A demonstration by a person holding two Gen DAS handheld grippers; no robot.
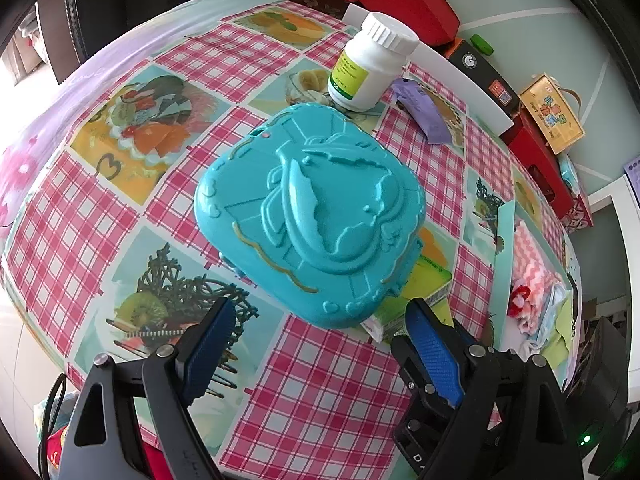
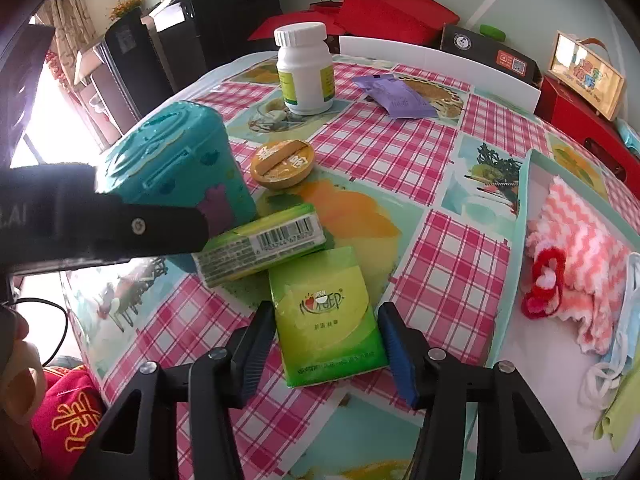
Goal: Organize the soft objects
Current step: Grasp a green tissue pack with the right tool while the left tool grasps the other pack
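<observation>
The right tongs (image 2: 326,350), spread wide, straddled a green soft tissue packet (image 2: 326,316) lying flat on the checked surface (image 2: 452,268), while the left tongs (image 1: 320,344) stood spread, gripping nothing.

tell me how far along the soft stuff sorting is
Partly done. The tray already holds a pink-and-white cloth, a red fuzzy piece and a face mask. In hand: the right gripper is open around a green tissue pack, not yet clamped. Left: a second tissue pack leaning by the teal case, and probably the purple packet.
</observation>
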